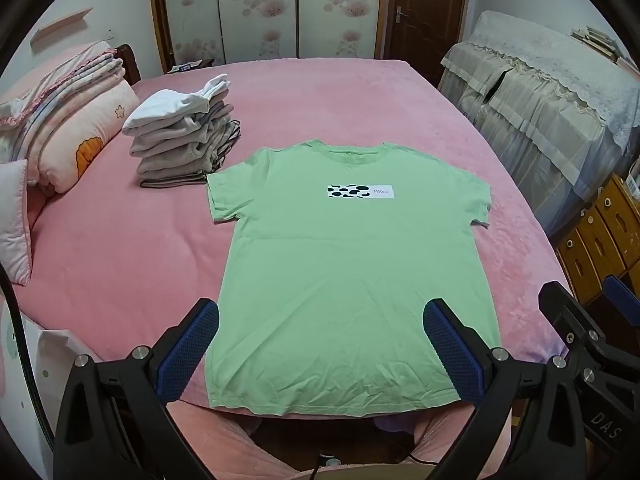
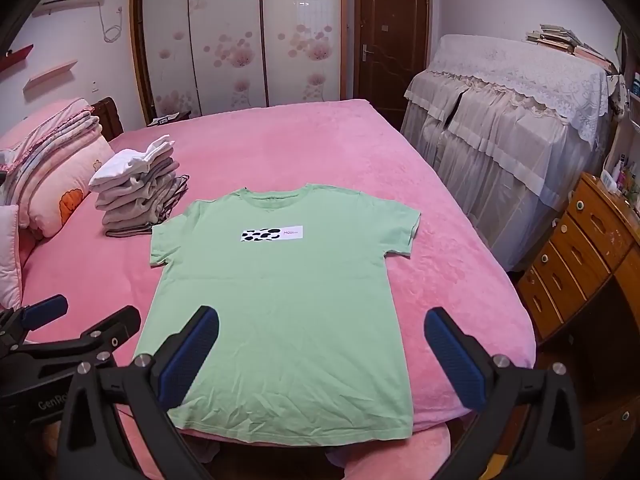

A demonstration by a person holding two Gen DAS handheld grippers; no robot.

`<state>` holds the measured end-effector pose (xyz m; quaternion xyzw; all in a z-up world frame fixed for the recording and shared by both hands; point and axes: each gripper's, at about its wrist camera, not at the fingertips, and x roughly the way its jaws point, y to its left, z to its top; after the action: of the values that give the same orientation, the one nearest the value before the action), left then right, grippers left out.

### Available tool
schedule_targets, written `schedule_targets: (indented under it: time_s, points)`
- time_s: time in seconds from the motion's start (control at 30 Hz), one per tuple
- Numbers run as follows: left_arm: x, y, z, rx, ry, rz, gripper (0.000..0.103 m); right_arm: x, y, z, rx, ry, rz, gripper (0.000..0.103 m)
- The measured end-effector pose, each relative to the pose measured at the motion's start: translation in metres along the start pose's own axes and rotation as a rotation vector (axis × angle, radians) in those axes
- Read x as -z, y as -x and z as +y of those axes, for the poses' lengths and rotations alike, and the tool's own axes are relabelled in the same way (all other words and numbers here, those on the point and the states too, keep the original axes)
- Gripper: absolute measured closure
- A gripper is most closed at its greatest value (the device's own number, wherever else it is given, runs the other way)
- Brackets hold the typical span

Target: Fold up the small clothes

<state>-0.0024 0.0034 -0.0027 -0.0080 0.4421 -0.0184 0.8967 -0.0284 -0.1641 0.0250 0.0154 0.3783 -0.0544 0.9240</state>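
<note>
A light green T-shirt (image 1: 352, 264) with a cow-spot label on the chest lies flat and face up on the pink bed, collar far, hem at the near edge; it also shows in the right wrist view (image 2: 280, 312). My left gripper (image 1: 320, 344) is open and empty, held above the shirt's hem. My right gripper (image 2: 320, 352) is open and empty above the hem's right half. The left gripper (image 2: 44, 320) shows at the left in the right wrist view, and the right gripper (image 1: 596, 312) at the right in the left wrist view.
A stack of folded clothes (image 1: 184, 136) stands on the bed by the shirt's left sleeve. Folded quilts and pillows (image 1: 60, 128) lie at the far left. A cloth-covered piece of furniture (image 2: 508, 136) and wooden drawers (image 2: 580, 260) stand right of the bed (image 2: 304, 148).
</note>
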Motion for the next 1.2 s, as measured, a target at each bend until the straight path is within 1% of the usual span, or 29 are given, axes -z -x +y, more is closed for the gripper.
schedule_targets:
  time_s: [0.23,0.47,0.7,0.77,1.1,1.2]
  points:
    - [0.003,0.0,-0.001,0.01,-0.002,-0.003,0.003,-0.002,0.003,0.001,0.001,-0.001,-0.003,0.0]
    - [0.002,0.002,-0.003,-0.008,-0.004,-0.004,0.003,-0.003,0.004,0.001,-0.005,-0.002,0.0,0.0]
    - [0.001,0.001,-0.003,-0.027,0.002,0.004,0.002,-0.01,0.004,0.01,-0.011,0.01,0.003,0.0]
    - [0.0,0.001,-0.003,-0.03,0.0,0.003,0.002,-0.005,0.001,0.006,-0.013,0.007,0.004,0.0]
    - [-0.002,0.003,-0.002,-0.038,-0.003,-0.005,0.002,-0.005,-0.002,0.009,-0.014,0.011,-0.003,0.0]
    - [-0.003,0.003,-0.002,-0.03,-0.002,-0.006,0.002,-0.005,-0.001,0.008,-0.016,0.01,-0.006,0.0]
